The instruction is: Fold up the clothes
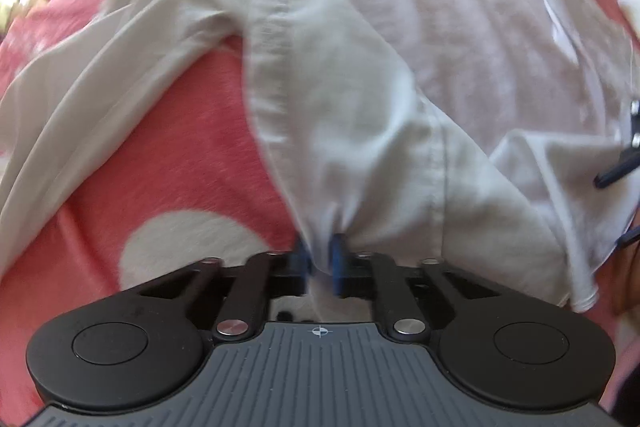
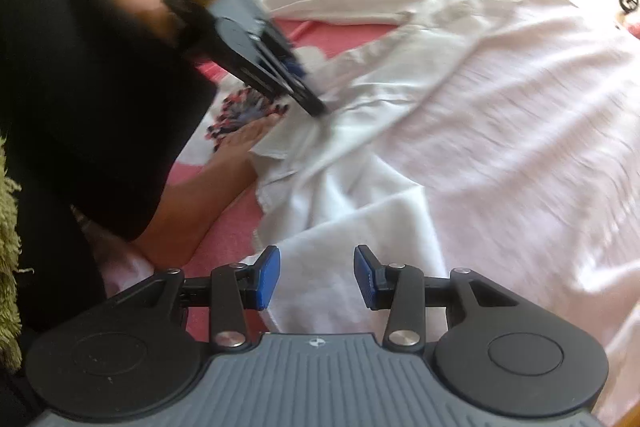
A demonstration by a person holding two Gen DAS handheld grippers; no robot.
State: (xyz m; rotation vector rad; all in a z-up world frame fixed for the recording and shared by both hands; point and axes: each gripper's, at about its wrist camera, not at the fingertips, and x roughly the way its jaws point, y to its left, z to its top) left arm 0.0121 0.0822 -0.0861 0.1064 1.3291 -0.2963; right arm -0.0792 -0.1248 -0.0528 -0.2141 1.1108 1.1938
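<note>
No readable words, brand names or numbers showing in either view. Only sign: small white crosshair-in-circle mark [image 1: 319, 331] sitting on ribbed grey plastic gripper body [image 1: 320, 379]; same mark [image 2: 316, 343] appearing on right wrist view's grey body [image 2: 320, 383].

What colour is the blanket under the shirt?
Pink with big white spots. The blanket shows best in the left wrist view, beneath the white shirt.

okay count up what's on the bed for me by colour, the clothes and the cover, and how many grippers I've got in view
White garment: 1, spread out and rumpled
Pink blanket with white spots: 1, underneath it
Grippers: 2, the left gripper shut on a fold of the garment, the right gripper open above the cloth
Total: 4
</note>
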